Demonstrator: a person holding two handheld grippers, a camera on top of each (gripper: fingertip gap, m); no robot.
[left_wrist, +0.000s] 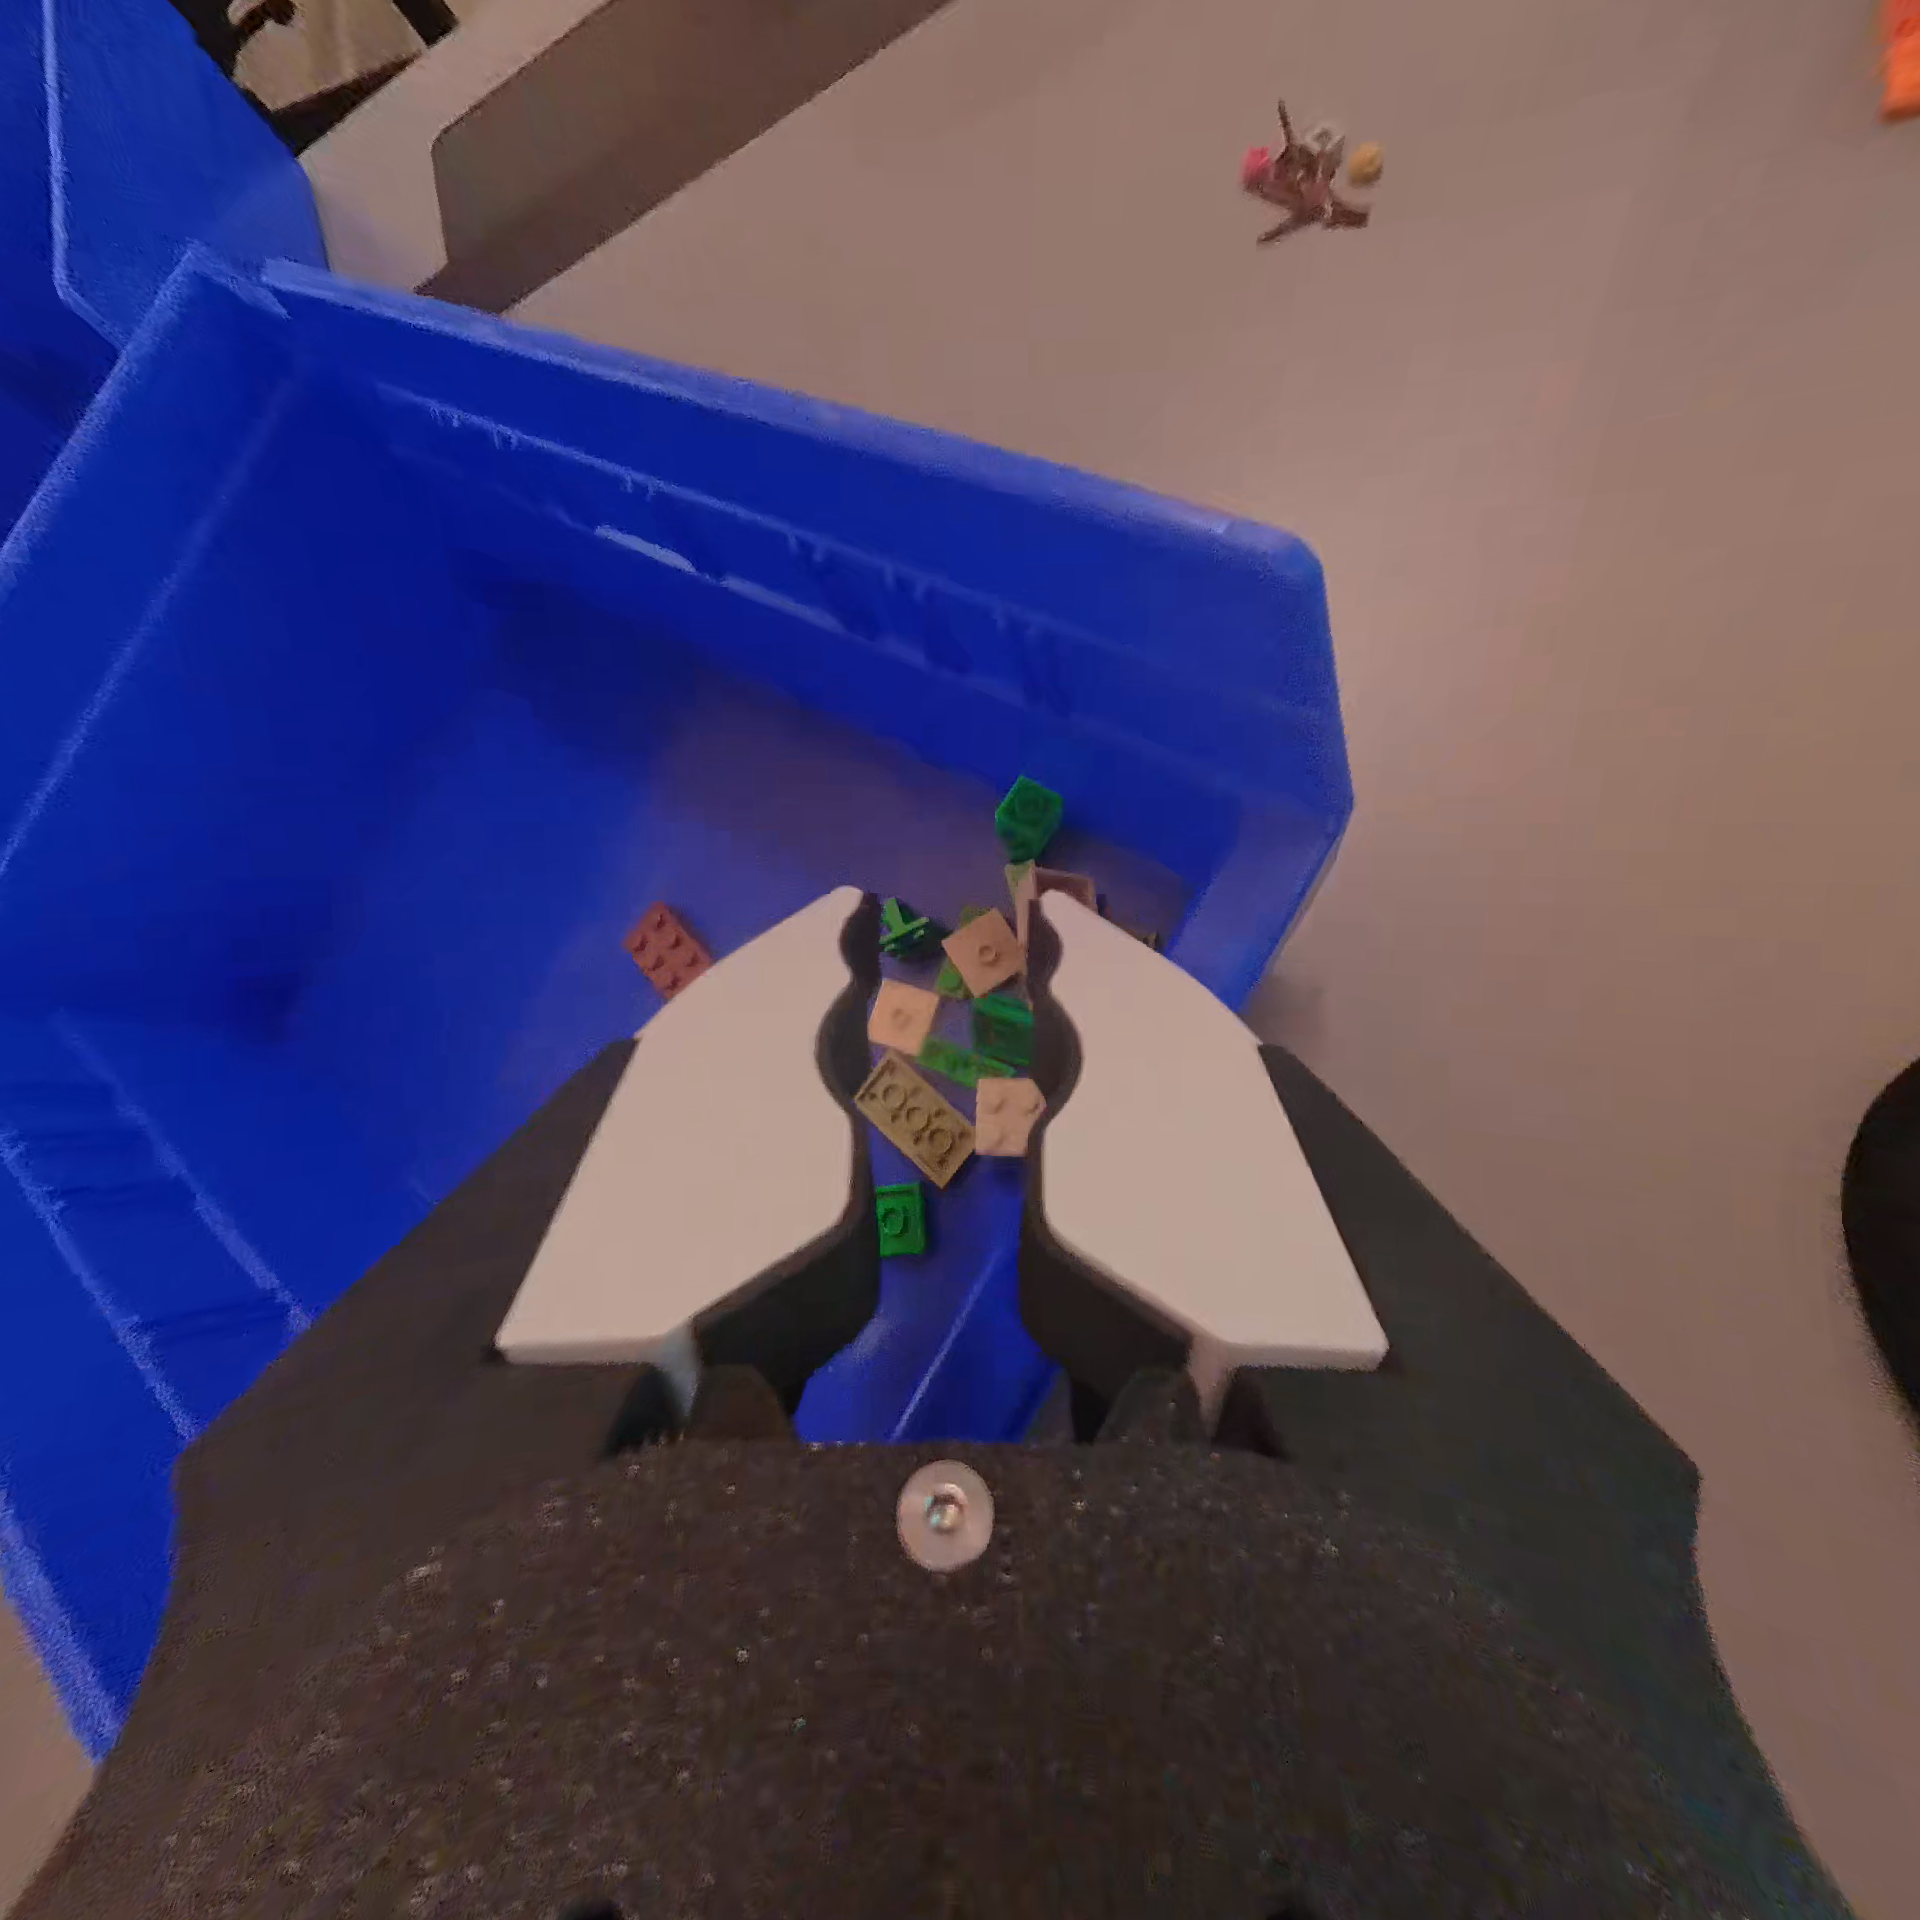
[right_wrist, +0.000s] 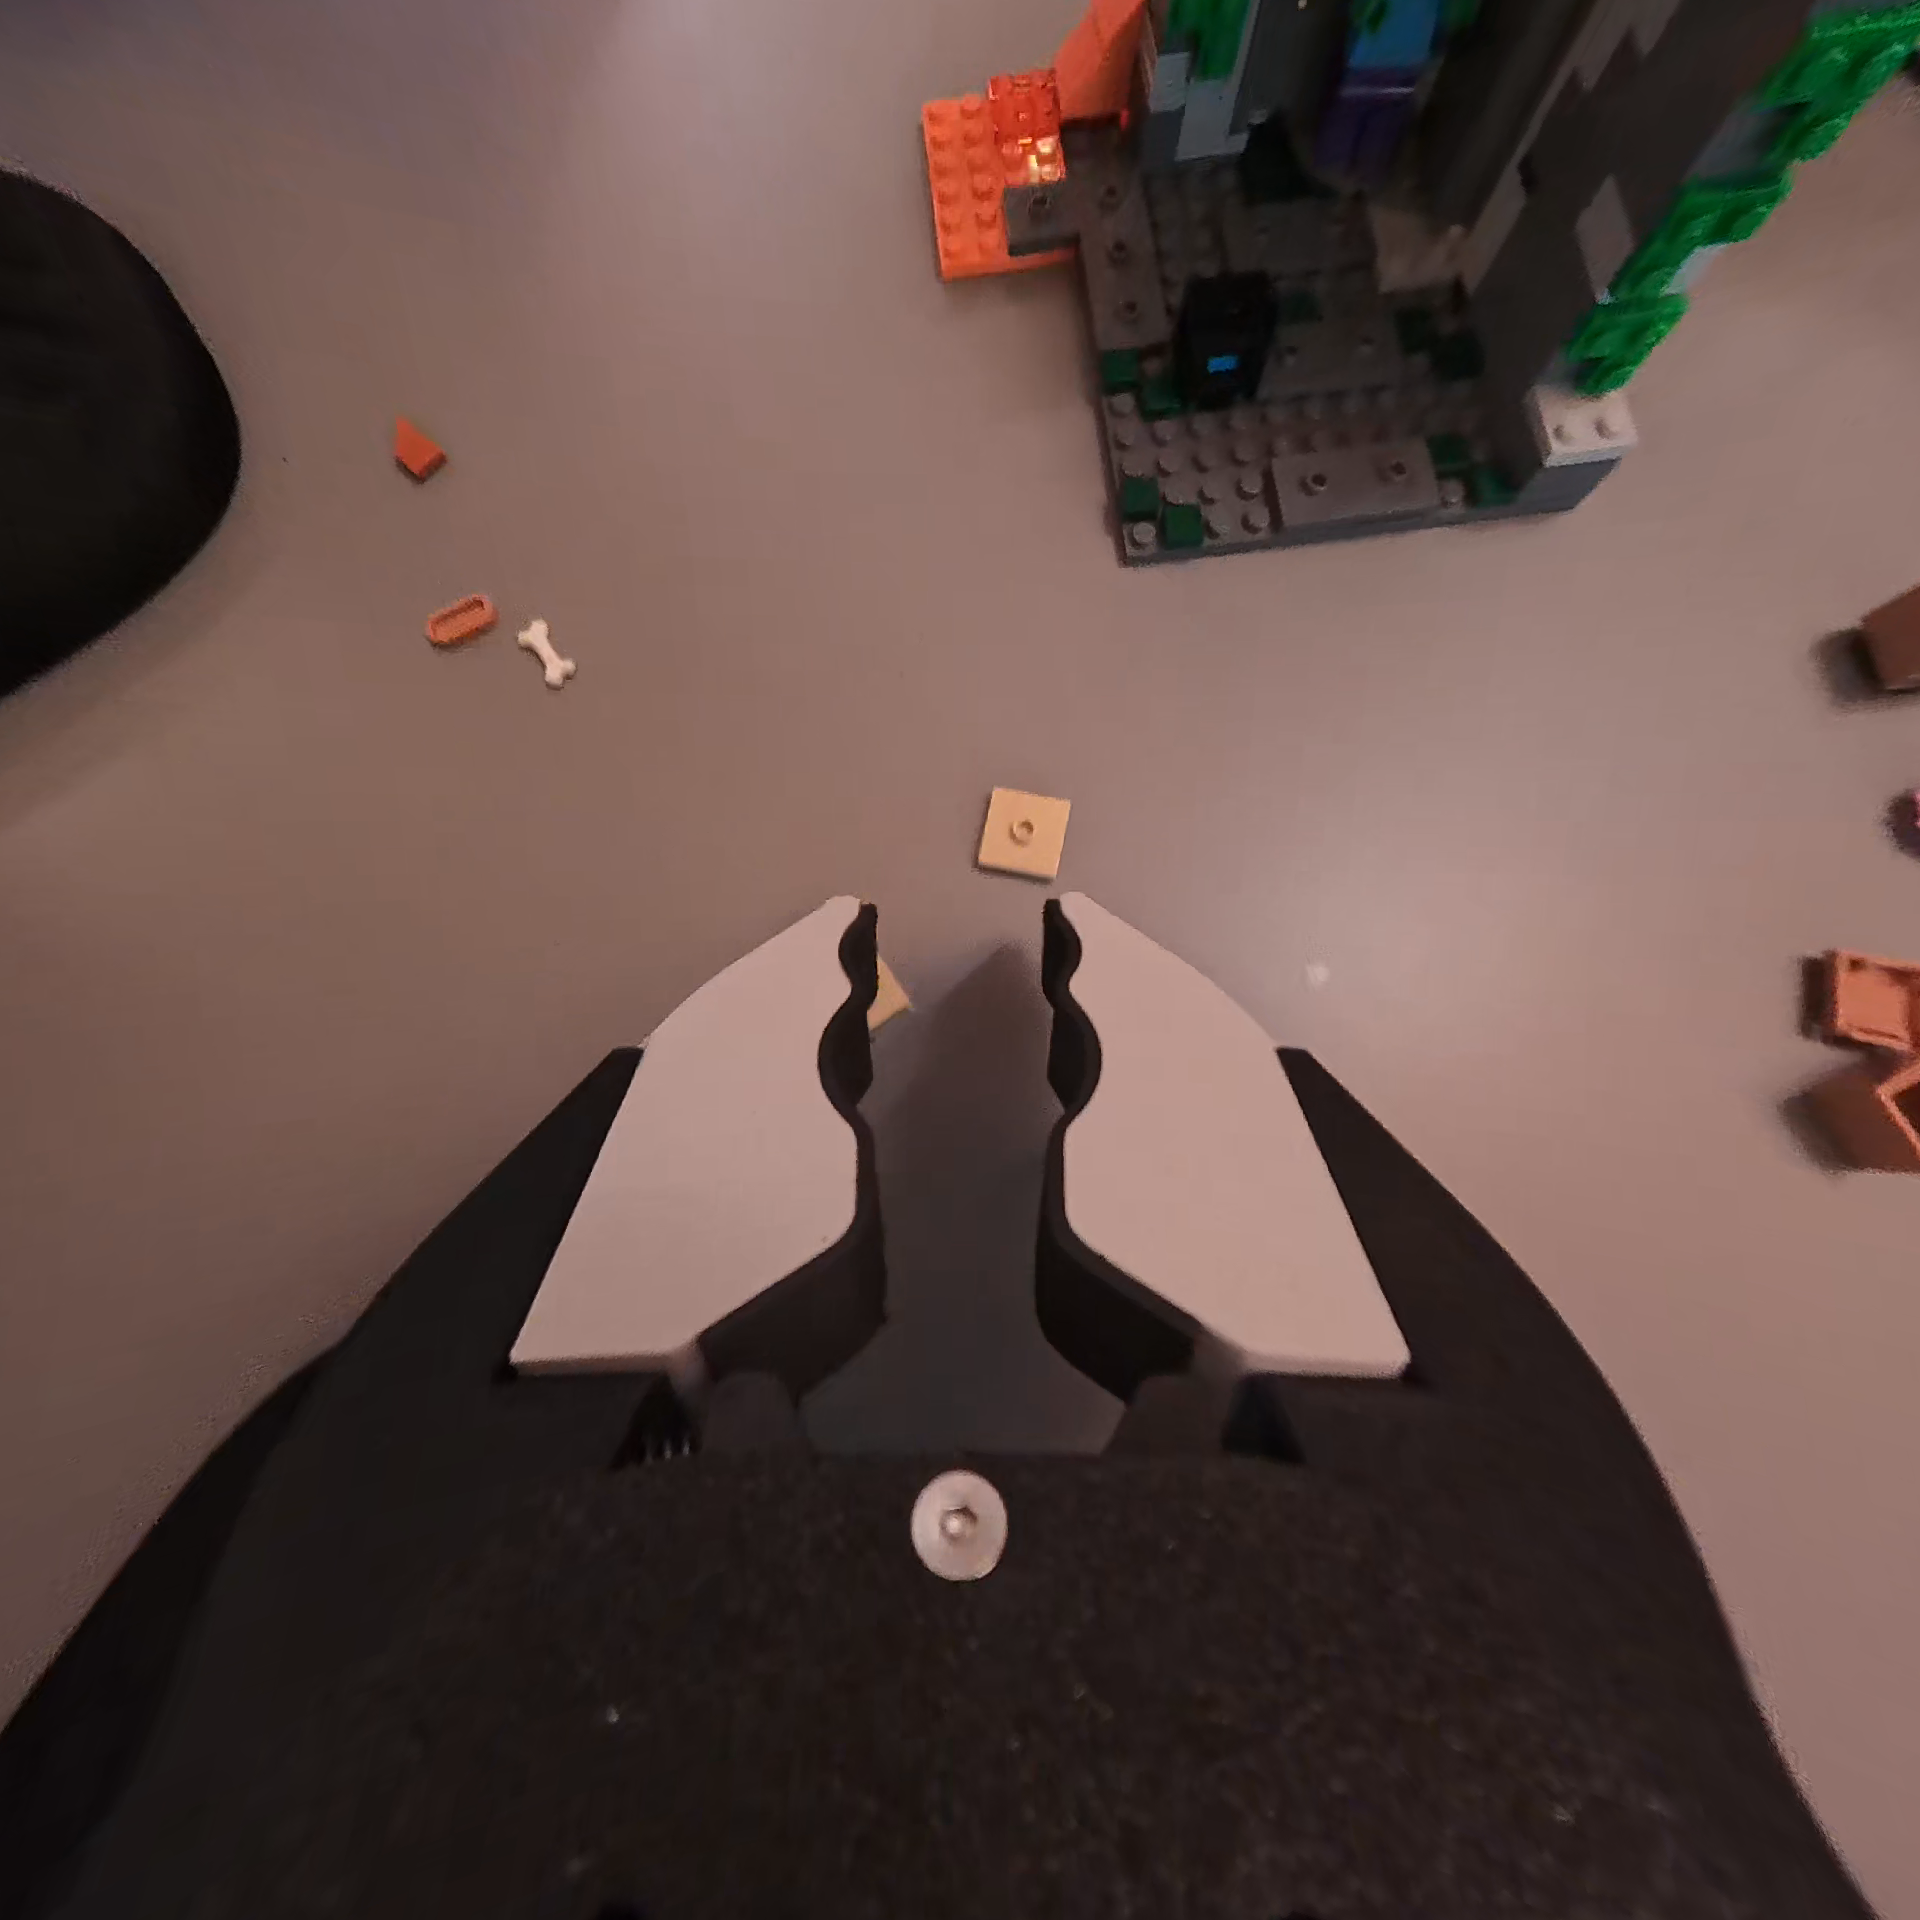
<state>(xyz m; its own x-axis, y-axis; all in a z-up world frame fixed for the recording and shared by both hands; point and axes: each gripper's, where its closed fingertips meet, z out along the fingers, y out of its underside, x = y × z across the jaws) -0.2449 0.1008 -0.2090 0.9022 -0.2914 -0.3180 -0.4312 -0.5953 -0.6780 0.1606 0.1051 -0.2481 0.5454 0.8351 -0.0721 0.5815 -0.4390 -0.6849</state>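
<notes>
We hold our left gripper (left_wrist: 951, 909) released and empty over the blue plastic bin (left_wrist: 727, 499), whose floor carries a heap of small tan and green toy bricks (left_wrist: 961, 1039) and a lone brown studded plate (left_wrist: 668, 948). Our right gripper (right_wrist: 958, 914) is likewise released, low over the grey bench (right_wrist: 727, 727), just short of a flat tan square tile (right_wrist: 1023, 833). A grey and green brick model (right_wrist: 1351, 312) stands beyond.

A blue plastic bin (left_wrist: 436, 727) fills the left and centre of the left wrist view, with small green, tan and olive bricks (left_wrist: 951, 1049) heaped in its lower right corner. A tan square plate (right_wrist: 1023, 849) lies flat at centre of the right wrist view.
</notes>
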